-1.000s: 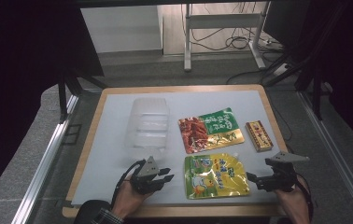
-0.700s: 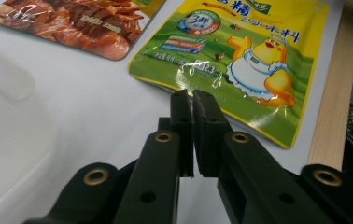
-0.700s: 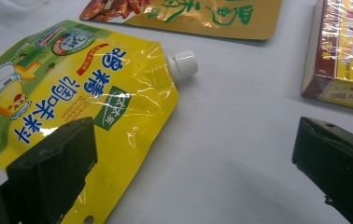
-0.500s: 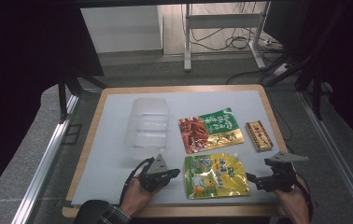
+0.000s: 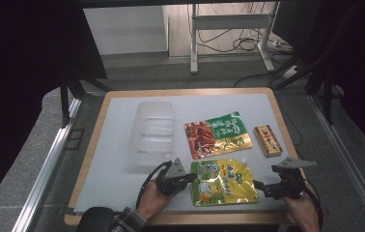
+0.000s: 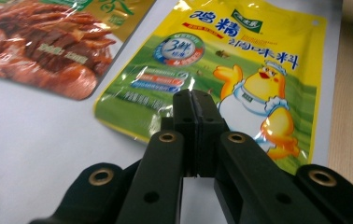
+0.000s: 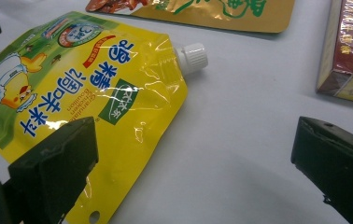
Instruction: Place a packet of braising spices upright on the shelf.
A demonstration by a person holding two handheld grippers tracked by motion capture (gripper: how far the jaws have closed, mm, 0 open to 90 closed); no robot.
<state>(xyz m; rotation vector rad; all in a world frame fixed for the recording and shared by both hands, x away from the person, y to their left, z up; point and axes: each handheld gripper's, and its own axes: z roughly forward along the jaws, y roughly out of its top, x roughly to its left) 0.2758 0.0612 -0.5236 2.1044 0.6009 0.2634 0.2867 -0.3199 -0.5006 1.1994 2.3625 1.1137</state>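
Nothing is packed yet, by my reading: the yellow spout pouch of chicken seasoning lies flat on the white board at the near edge, between my two grippers, and neither one has it. The clear plastic container stands apart on the far left side of the board, nothing visible inside it

Left gripper: jaws pressed together, nothing between them, tips just over the pouch's left edge. In the left gripper view the closed tips sit above the printed chick; I cannot tell whether they touch the film

Right gripper: jaws spread wide, holding nothing, aimed at the pouch's right side. In the right gripper view the pouch lies under the left jaw, its white screw cap pointing away, bare board between the jaws

Left to do, as I judge it: take hold of the pouch, lift, carry it to the container. All of that is ahead

Others untouched: red-and-green snack packet beyond the pouch, small wrapped box to its right

Surface: white board in a wooden frame, on a grey table with metal rails. Room dim; beyond the table, a white-legged stand and loose cables on the floor
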